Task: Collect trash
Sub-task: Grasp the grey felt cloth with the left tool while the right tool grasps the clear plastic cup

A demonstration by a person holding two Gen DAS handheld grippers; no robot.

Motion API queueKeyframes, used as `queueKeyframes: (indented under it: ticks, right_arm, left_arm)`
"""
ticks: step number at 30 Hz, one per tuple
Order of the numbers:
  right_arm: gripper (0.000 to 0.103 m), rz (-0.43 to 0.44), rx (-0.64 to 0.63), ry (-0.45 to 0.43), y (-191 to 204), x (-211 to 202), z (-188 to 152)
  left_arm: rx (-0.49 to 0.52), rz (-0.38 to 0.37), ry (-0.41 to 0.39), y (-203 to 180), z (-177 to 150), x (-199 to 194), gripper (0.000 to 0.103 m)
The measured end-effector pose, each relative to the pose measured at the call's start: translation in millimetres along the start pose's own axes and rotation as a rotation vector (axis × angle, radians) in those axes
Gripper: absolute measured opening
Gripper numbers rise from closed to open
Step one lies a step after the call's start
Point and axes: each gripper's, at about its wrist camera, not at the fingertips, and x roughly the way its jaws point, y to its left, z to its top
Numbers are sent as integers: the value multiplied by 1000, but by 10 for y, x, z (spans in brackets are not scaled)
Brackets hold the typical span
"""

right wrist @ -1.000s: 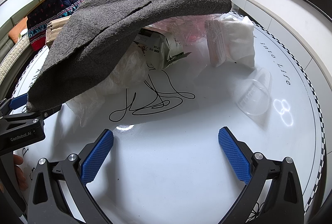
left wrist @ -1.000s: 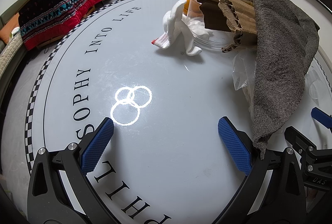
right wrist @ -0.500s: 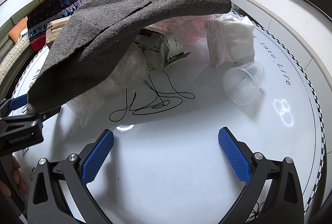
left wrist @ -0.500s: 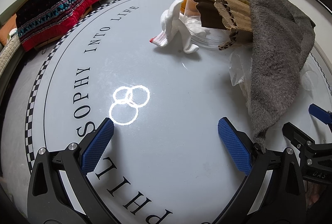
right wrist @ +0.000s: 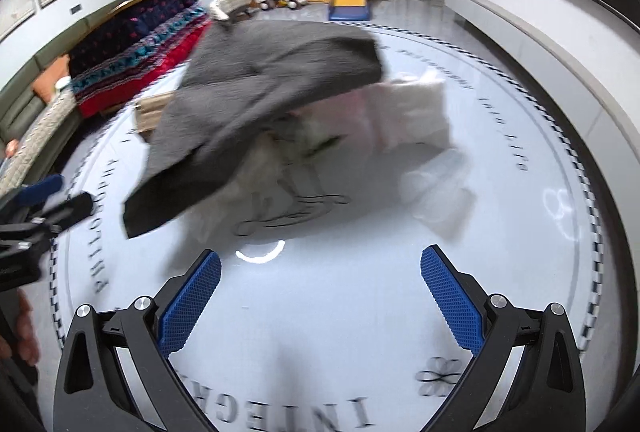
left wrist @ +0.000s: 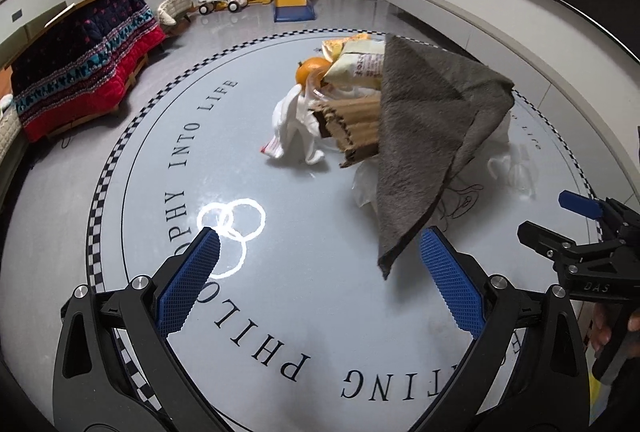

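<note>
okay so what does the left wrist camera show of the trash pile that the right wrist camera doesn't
Left wrist only: an orange, a snack bag, a white glove and the end of the torn cardboard. Right wrist only, blurred: pale plastic packaging behind the pile. Both show the grey cloth draped over the pile, the round table, and both grippers open and holding nothing: left, right.
</note>
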Motion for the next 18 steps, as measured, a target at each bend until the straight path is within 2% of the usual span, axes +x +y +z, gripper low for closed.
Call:
queueKeyframes:
  ticks: [8, 10, 12, 18]
  right_arm:
    - [93, -49, 60, 35, -370, 244, 67]
    - [88, -59, 63, 47, -431, 306, 86]
    - [79, -59, 68, 61, -479, 366, 118]
    - [73, -43, 73, 81, -540, 544, 276]
  left_arm:
    - [77, -9, -28, -290, 313, 28, 97]
    - [84, -14, -25, -339, 392, 68, 97]
    - [83, -25, -25, -399, 479, 129, 97]
    - [93, -45, 6, -574, 674, 408, 97]
